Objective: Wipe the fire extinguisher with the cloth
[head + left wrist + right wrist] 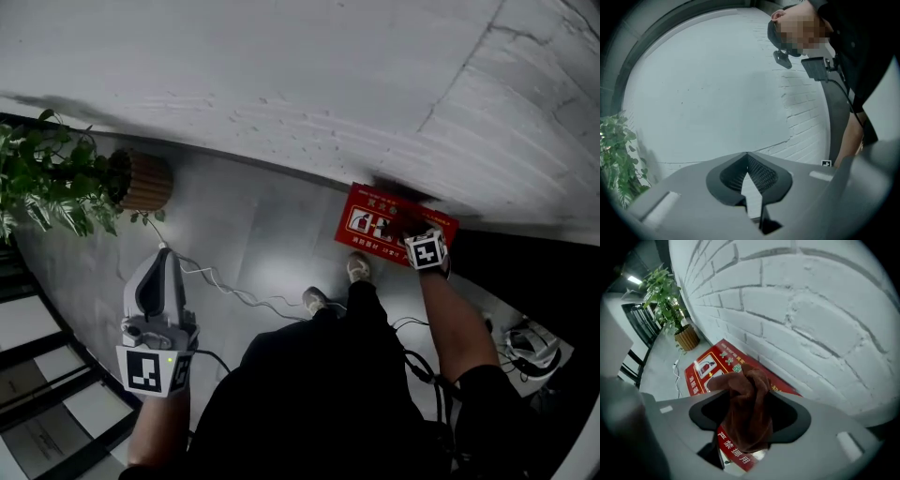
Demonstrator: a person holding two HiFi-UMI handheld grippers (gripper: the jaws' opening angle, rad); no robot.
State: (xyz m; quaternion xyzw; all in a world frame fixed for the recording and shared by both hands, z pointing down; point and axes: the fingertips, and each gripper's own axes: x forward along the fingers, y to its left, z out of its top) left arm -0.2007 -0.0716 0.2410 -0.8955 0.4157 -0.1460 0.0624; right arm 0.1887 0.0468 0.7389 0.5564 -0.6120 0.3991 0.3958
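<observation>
The left tool was held out low and almost level on the bare left forearm, its jaws closed together and empty. The right arm reached forward and down. The right tool pointed steeply downward, jaws spread wide with a bunched brown-red cloth between them.

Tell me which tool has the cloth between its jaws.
The right tool: the brown cloth hangs between its spread jaws. The left tool has shut, empty jaws.

Cloth masks right tool pads, part of red extinguisher box; box print too small.
</observation>
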